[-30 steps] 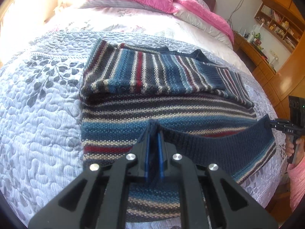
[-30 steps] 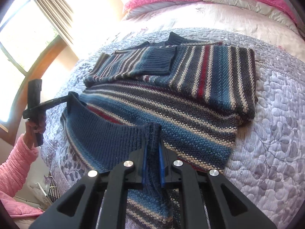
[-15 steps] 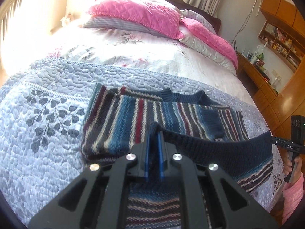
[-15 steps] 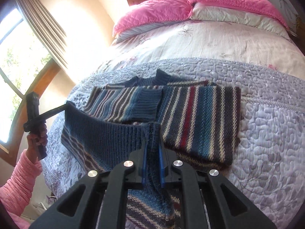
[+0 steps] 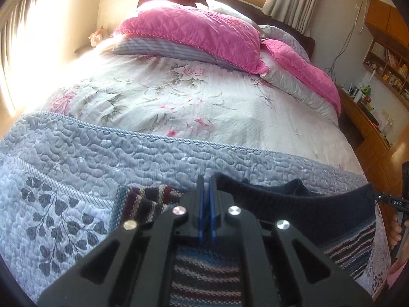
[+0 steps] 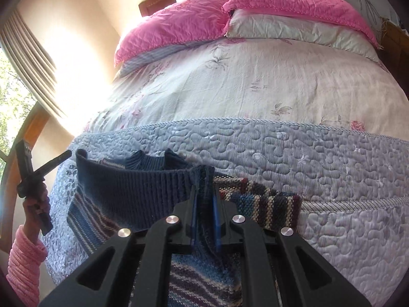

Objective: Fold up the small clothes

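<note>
On the grey quilted coverlet (image 5: 107, 158) lies the striped knit sweater (image 6: 265, 204), its coarse bands of navy, cream, maroon and blue folded at the near edge. You clench your left gripper (image 5: 206, 192) on one end of the sweater's ribbed navy hem and your right gripper (image 6: 204, 199) on the other end, blue pads pinching the cloth, so the hem stretches taut between them above the coverlet. Beyond the coverlet spreads a flowered white sheet (image 5: 194, 94), then puffy pink pillows (image 5: 194, 33) against the wooden headboard. Your pink ribbed sleeve (image 6: 24, 258) shows beside the coverlet in the right wrist view.
</note>
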### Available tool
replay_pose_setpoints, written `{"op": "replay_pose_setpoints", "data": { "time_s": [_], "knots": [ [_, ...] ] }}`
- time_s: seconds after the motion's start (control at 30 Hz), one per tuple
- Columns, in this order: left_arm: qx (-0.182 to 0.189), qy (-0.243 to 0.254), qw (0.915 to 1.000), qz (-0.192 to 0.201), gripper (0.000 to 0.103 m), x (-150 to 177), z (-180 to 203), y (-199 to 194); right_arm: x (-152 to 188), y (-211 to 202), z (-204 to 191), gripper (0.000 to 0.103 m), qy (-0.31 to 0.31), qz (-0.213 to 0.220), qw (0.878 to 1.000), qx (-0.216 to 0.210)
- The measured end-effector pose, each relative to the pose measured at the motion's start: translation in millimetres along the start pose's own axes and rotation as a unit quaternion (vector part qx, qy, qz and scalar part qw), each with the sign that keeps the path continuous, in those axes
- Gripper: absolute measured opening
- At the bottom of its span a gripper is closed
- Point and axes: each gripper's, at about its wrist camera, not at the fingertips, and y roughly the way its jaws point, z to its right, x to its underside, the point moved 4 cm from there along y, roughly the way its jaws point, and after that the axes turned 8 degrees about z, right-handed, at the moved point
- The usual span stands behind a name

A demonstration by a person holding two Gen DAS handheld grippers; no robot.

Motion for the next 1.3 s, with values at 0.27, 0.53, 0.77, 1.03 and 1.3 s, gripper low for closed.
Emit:
{"op": "replay_pose_setpoints", "data": {
  "time_s": [0.27,0.53,0.77,1.03,1.3],
  "knots": [
    [-0.016,-0.016,0.9954,-0.093,0.004,17.4,-11.8,63.3,1.7,54.0,18.0,0.01,-0.01,-0.04,0.998,0.046],
    [-0.003,0.01,0.9887,-0.15,0.035,53.3,-9.4,89.9,30.6,85.4,44.9,0.011,0.016,-0.067,0.997,0.043],
    [-0.035,0.042,0.9858,-0.159,0.008,58.4,3.1,111.6,28.6,78.9,40.5,0.011,0.004,-0.059,0.997,0.039],
    [-0.018,-0.025,0.9977,-0.061,0.005,28.3,-12.2,76.6,14.8,66.4,46.1,0.01,0.044,-0.016,0.999,0.015],
    [-0.073,-0.005,0.9885,-0.132,0.006,67.6,-22.3,116.5,34.0,104.6,55.0,0.012,0.053,-0.054,0.995,0.066]
  ]
}}
